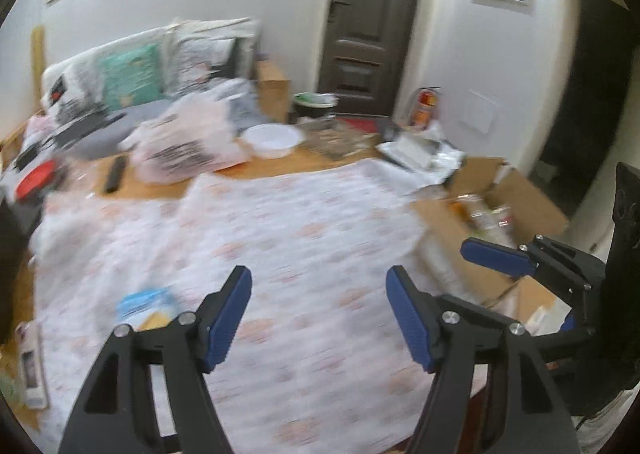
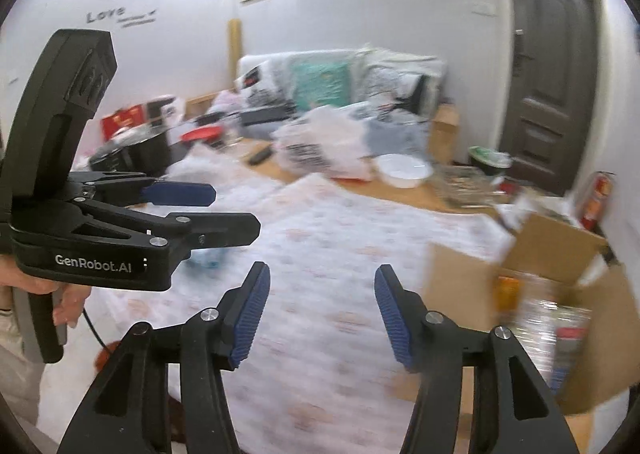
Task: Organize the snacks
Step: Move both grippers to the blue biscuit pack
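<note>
Both views blurred; small items are unreadable.

Left gripper (image 1: 319, 318): low centre of its own view, pitched down over the patterned tablecloth (image 1: 280, 238). Blue pads spread apart, nothing between them, only cloth behind the gap.

Right gripper (image 2: 322, 314): same pose in its own view, low centre, angled down at the cloth. Pads spread, empty.

Cross-views: the right gripper shows at the right edge of the left wrist view, over the cardboard box (image 1: 508, 206). The left gripper shows at the left edge of the right wrist view, seen side-on with white lettering on its body, a hand (image 2: 60, 294) on its grip and a black cable hanging below.

Snacks: bottles and packets (image 1: 486, 216) sit inside the open box at mid right of the left view; the same box fills the lower right of the right view. Contents too smeared to name.

Left view only: a blue-and-white packet (image 1: 148, 304) lying on the cloth at lower left, just beside the left finger; a white object at the far lower left edge.

Right view only: a black pot (image 2: 132, 152) at mid left and "Love" lettering on the wall at upper left.

Both views: white bowl (image 1: 272, 138) and plastic bag (image 1: 188, 146) on bare wood beyond the cloth.
</note>
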A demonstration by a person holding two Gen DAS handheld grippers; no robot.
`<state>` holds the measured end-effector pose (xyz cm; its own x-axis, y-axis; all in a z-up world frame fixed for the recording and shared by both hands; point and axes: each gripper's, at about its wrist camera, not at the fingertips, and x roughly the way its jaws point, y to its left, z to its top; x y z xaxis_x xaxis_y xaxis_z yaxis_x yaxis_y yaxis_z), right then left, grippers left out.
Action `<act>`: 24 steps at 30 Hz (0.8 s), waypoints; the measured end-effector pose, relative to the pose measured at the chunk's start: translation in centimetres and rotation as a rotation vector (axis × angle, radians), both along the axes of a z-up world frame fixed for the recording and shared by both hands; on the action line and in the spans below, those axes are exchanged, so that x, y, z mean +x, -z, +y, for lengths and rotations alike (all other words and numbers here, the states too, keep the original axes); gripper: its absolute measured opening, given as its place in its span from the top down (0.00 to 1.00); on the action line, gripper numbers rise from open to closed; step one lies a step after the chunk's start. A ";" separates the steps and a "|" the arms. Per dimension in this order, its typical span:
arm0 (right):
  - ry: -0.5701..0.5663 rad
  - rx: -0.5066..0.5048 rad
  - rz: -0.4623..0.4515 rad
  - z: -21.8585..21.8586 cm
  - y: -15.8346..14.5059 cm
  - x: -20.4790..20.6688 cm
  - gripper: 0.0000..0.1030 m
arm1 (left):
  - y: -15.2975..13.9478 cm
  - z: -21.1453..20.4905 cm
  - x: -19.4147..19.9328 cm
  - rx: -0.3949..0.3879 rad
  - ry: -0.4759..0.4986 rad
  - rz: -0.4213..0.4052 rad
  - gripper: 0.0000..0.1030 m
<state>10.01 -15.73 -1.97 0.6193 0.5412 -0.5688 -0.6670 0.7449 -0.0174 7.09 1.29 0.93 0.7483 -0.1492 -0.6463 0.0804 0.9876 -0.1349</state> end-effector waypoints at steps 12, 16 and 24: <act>-0.152 -0.039 0.232 15.2 8.2 1.5 0.36 | 7.5 14.7 -1.5 -0.064 -0.127 0.107 0.35; -0.169 -0.048 0.276 19.1 10.6 3.0 0.33 | 9.9 17.2 -0.3 -0.126 -0.113 0.142 0.35; -0.187 -0.043 0.321 23.8 13.0 5.3 0.22 | 12.6 20.4 2.1 -0.282 -0.064 0.158 0.48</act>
